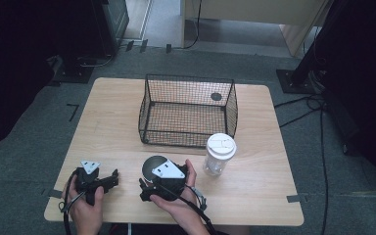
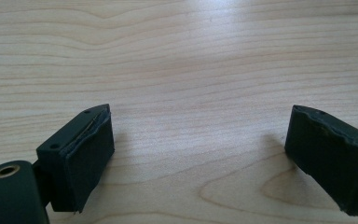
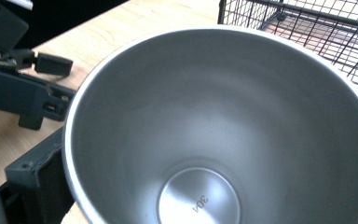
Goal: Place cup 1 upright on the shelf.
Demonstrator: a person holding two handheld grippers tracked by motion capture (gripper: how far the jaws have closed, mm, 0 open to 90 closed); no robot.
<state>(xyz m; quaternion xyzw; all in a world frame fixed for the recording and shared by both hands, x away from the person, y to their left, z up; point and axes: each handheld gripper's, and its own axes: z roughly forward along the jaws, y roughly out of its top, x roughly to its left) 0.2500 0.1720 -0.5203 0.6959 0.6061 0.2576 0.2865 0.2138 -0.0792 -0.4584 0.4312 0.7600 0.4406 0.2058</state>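
A steel cup [image 3: 214, 140] sits tilted between the jaws of my right gripper [image 1: 157, 175], open mouth toward the camera, "304" stamped on its bottom. One black pad [image 3: 39, 184] presses its outer wall at lower left; the other pad is hidden behind the cup. From above, the cup [image 1: 152, 165] pokes out from under the gripper near the table's front edge. My left gripper [image 1: 108, 180] rests low at the front left. Its jaws stand wide apart [image 2: 200, 158] over bare wood with nothing between them.
A black wire basket [image 1: 188, 110] stands in the middle of the wooden table [image 1: 112, 122]. A clear plastic cup with a white lid [image 1: 220, 152] stands upright just right of my right hand, in front of the basket's right corner.
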